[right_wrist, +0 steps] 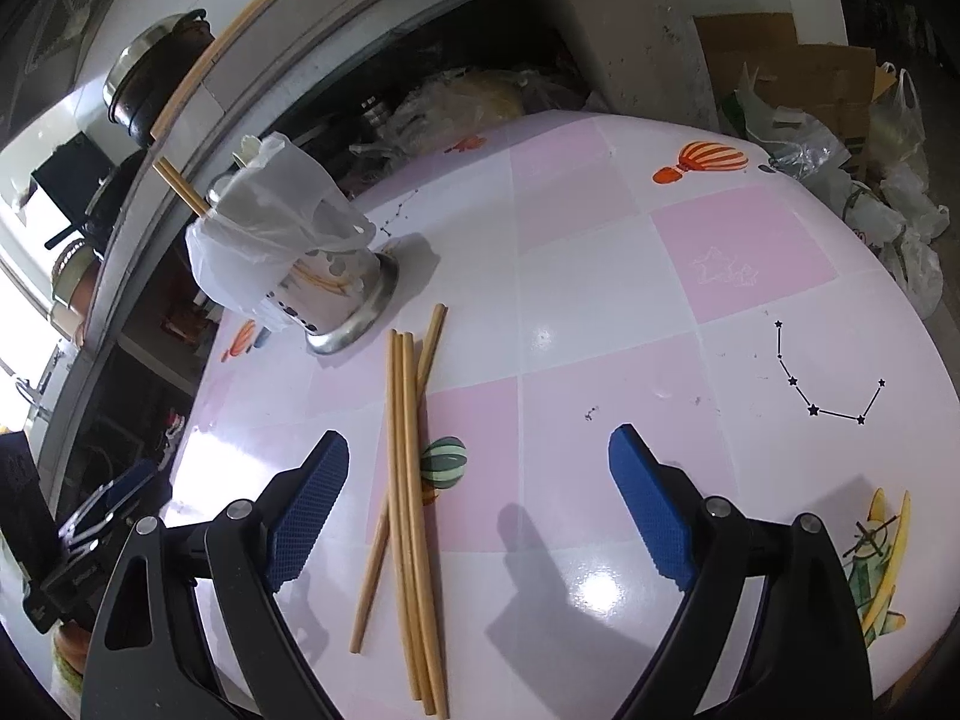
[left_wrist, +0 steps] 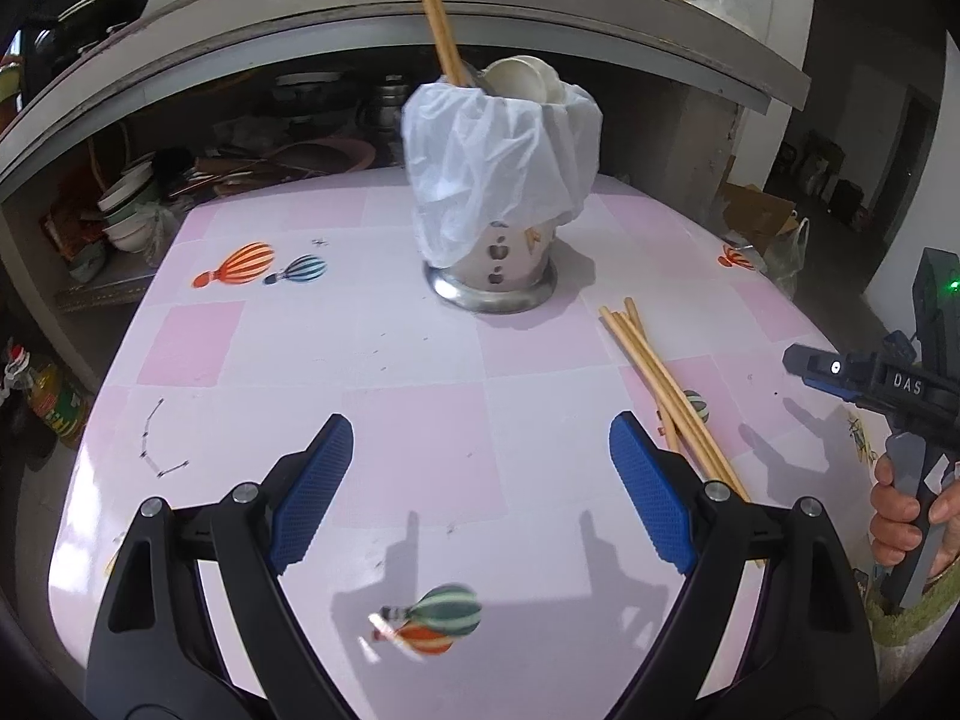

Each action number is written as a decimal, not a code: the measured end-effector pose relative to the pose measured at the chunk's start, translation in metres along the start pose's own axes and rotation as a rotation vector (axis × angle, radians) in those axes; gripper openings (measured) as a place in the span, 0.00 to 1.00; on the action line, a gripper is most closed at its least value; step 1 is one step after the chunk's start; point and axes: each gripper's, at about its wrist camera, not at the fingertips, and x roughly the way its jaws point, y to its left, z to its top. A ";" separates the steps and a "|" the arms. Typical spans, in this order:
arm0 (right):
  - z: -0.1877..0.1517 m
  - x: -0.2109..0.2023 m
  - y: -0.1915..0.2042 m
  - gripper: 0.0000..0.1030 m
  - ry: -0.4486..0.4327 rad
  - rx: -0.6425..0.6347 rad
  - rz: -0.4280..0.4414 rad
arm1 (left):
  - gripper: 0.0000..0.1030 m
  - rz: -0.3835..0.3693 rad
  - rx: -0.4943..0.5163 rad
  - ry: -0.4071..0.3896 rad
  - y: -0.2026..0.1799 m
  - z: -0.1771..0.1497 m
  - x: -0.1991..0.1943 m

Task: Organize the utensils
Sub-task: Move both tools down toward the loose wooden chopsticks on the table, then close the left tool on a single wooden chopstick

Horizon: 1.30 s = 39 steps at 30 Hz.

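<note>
A steel utensil holder (left_wrist: 498, 264) lined with a white plastic bag (left_wrist: 498, 162) stands at the table's far middle; chopsticks (left_wrist: 441, 36) and white spoons (left_wrist: 522, 81) stick out of it. It also shows in the right wrist view (right_wrist: 336, 300). Several loose wooden chopsticks (left_wrist: 666, 390) lie on the table to its right, and in the right wrist view (right_wrist: 408, 498). My left gripper (left_wrist: 480, 480) is open and empty above the table. My right gripper (right_wrist: 480, 498) is open and empty, the chopsticks just inside its left finger. The right gripper's body (left_wrist: 900, 396) shows at the right edge.
The table (left_wrist: 420, 420) has a pink checked cover with balloon prints. Behind it a grey shelf unit (left_wrist: 180, 60) holds bowls (left_wrist: 126, 210) and pots. Cardboard and plastic bags (right_wrist: 840, 138) lie past the table's far right edge.
</note>
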 end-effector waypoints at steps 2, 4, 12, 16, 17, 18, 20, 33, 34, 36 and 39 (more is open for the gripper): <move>0.000 0.002 -0.001 0.84 0.004 -0.009 -0.024 | 0.81 -0.013 0.007 -0.006 -0.006 0.003 0.008; -0.002 0.004 -0.002 0.84 0.010 -0.023 -0.047 | 0.81 -0.039 0.015 -0.015 -0.014 0.009 0.019; -0.005 0.002 -0.002 0.84 0.006 -0.060 -0.071 | 0.71 -0.118 0.072 -0.044 -0.049 0.034 0.069; -0.005 0.002 -0.003 0.84 0.008 -0.058 -0.063 | 0.55 -0.145 0.073 0.000 -0.059 0.041 0.094; -0.005 0.002 -0.004 0.84 0.009 -0.055 -0.062 | 0.54 -0.155 0.074 0.010 -0.061 0.042 0.099; -0.005 0.003 -0.005 0.84 0.010 -0.053 -0.060 | 0.51 -0.163 0.073 0.022 -0.064 0.043 0.105; -0.005 0.004 -0.006 0.84 0.014 -0.047 -0.058 | 0.45 -0.176 0.066 0.046 -0.067 0.045 0.113; -0.005 0.004 -0.012 0.84 0.015 -0.034 -0.051 | 0.16 -0.122 0.089 0.150 -0.086 0.039 0.154; -0.005 0.004 -0.012 0.84 0.014 -0.034 -0.049 | 0.15 -0.119 0.089 0.144 -0.084 0.038 0.153; -0.005 0.004 -0.013 0.84 0.013 -0.035 -0.049 | 0.14 -0.110 0.095 0.159 -0.083 0.036 0.155; -0.005 0.004 -0.013 0.84 0.014 -0.034 -0.047 | 0.13 -0.096 0.098 0.167 -0.080 0.034 0.154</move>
